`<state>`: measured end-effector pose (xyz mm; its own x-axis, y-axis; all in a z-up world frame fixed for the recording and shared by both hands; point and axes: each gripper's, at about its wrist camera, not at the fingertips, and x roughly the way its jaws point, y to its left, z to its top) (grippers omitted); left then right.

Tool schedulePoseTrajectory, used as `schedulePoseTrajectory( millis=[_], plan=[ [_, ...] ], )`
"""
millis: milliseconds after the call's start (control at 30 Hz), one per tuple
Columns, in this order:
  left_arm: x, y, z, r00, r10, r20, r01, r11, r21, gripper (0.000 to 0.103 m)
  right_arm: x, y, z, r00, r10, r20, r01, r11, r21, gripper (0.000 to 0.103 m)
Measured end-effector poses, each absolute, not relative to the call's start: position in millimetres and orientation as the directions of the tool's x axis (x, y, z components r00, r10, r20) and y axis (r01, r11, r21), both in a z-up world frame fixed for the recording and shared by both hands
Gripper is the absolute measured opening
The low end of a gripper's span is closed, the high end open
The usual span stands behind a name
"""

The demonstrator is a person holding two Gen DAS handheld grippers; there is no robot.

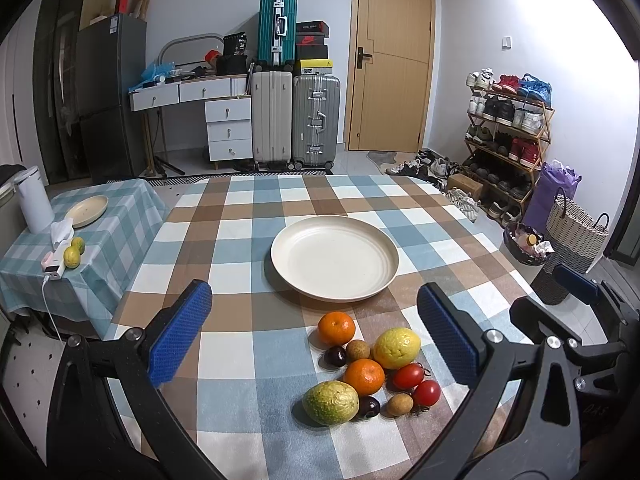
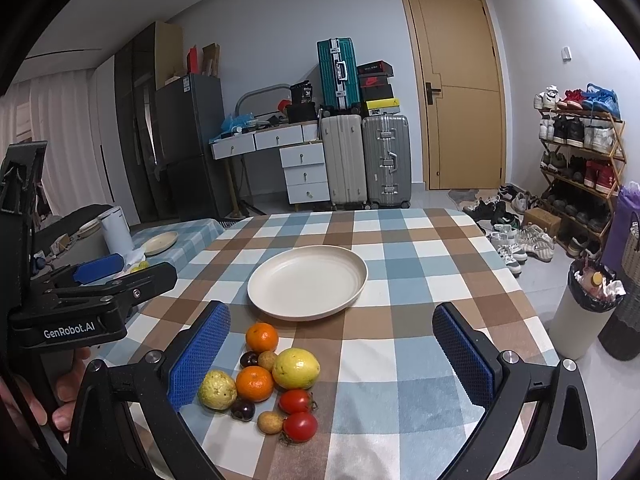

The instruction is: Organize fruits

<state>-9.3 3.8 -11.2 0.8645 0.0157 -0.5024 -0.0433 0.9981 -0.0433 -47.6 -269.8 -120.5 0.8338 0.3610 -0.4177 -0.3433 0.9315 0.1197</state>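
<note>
1. Above the near edge of the checked tablecloth (image 1: 240, 216), the left gripper (image 1: 316, 332) hangs with its blue-padded fingers (image 1: 180, 336) spread wide, holding nothing.
2. The right gripper (image 2: 332, 356) hangs beside it, fingers equally wide, nothing between its pads (image 2: 464, 352).
3. In the left wrist view, the fruit pile lies on the cloth between the left gripper's fingers; in the right wrist view it sits close to the left-hand pad.
4. Pile contents: 2 mandarins (image 1: 336, 328) (image 1: 364, 377), 1 yellow lemon-like fruit (image 1: 397, 347), 1 green-yellow fruit (image 1: 330, 402), 2 red tomatoes (image 1: 408, 376) (image 1: 426, 393), 2 dark plums (image 1: 335, 356) (image 1: 369, 406), 2 small brown round fruits (image 1: 357, 350) (image 1: 399, 405). All are clustered, most touching.
5. A cream plate (image 1: 304, 276) sits empty just beyond the pile, nearer the table centre.
6. A side table (image 1: 120, 216) at left carries a smaller plate (image 1: 87, 210), 2 yellow-green fruits (image 1: 72, 257) (image 1: 77, 245) and a white kettle (image 1: 35, 200).
</note>
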Motion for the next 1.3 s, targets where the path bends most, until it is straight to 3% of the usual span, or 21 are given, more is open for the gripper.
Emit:
schedulePoseTrajectory(
  millis=[633,1300],
  plan=[
    [-10,0,-28,0.851,-0.002,-0.526,-0.027,0.999,-0.047,0.103,-48,-270,-126,0.829,0.36,-0.427,-0.34,0.932,0.126,0.103],
    [13,17,-106,0.689,-0.12,-0.715,0.055,0.992,-0.113,0.103,-33,-270,-148,0.797,0.361,-0.484,-0.325,0.932,0.161,0.103]
  ],
)
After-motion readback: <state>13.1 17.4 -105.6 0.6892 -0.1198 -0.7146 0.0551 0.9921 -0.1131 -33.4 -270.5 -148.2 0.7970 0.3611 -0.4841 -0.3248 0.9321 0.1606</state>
